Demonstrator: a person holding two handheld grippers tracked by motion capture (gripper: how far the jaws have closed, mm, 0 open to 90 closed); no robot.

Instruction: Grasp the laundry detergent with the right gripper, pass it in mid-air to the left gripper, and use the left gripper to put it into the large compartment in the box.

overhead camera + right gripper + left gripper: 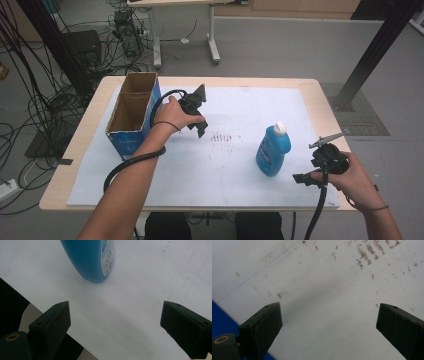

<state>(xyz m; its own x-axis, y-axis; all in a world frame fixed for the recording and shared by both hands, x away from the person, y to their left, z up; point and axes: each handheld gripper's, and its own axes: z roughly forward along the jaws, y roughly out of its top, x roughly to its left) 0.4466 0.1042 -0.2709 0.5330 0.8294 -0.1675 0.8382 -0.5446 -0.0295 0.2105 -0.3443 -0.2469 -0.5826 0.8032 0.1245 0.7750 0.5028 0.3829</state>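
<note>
Covering most of the wooden table [320, 95], a white sheet [230, 175] carries an open cardboard box [133, 114] at its left edge. Right of centre stands a blue bottle [273, 150], long axis upright, white cap [280, 128] topmost. Left gripper [195, 112] hovers beside the box, jaws spread, empty. Right gripper [320, 165], near the bottle, jaws likewise spread, empty.

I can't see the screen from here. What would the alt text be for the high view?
A person at a table holds a black gripper in each hand: the left gripper beside an open cardboard box, the right gripper near an upright blue bottle. Both stand on a white sheet.
</note>
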